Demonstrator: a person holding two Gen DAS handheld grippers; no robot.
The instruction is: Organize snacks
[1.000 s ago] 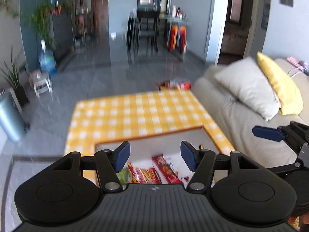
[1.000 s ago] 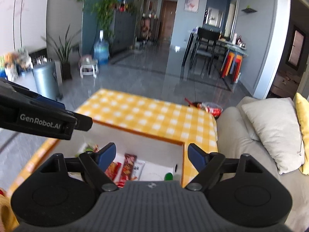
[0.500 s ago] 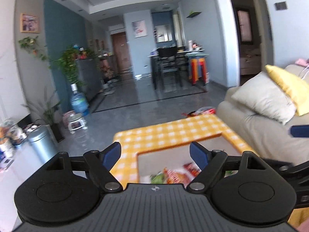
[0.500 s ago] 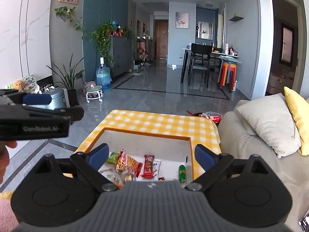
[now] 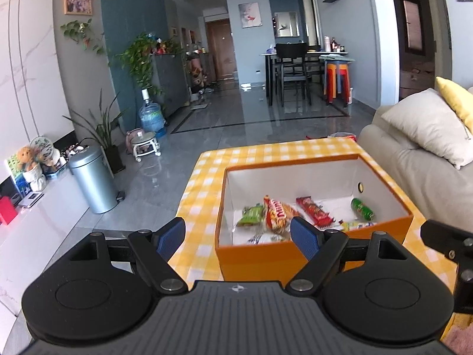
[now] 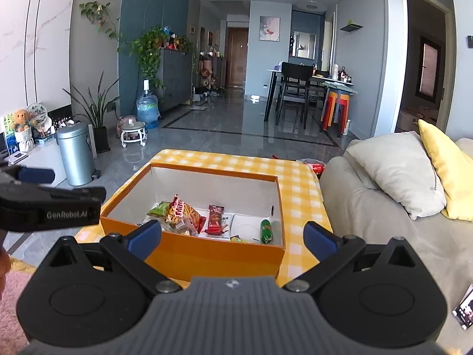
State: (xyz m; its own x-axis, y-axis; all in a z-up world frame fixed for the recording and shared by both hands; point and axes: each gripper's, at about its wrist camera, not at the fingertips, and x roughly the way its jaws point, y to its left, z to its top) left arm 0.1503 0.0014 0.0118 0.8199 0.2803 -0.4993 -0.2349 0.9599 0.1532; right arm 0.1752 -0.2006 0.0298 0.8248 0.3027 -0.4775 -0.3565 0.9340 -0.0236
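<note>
An orange box (image 5: 310,259) is sitting on the desk (image 5: 207,183), which is wearing a yellow checked cloth, and the snacks are lying on the box's white floor. Within the box in the left wrist view, a green packet (image 5: 251,214) is lying at nine o'clock, a red-and-orange bag of sticks (image 5: 278,214) is resting just beside it toward the centre, a red bar (image 5: 314,214) is lying at about one o'clock of that bag, and a green tube (image 5: 362,208) is lying at three o'clock near the right wall.

The left gripper (image 5: 238,238) is hovering at the box's near left corner with its jaws released and wide, grasping nothing. The right gripper (image 6: 232,238) is hovering at the six o'clock side of the box, its jaws opening, with only the box's near wall showing between them and nothing clenched.

A beige sofa (image 6: 369,207) with a grey cushion (image 6: 396,171) is standing at three o'clock of the desk; a metal bin (image 6: 75,156) is standing on the floor at ten o'clock.
</note>
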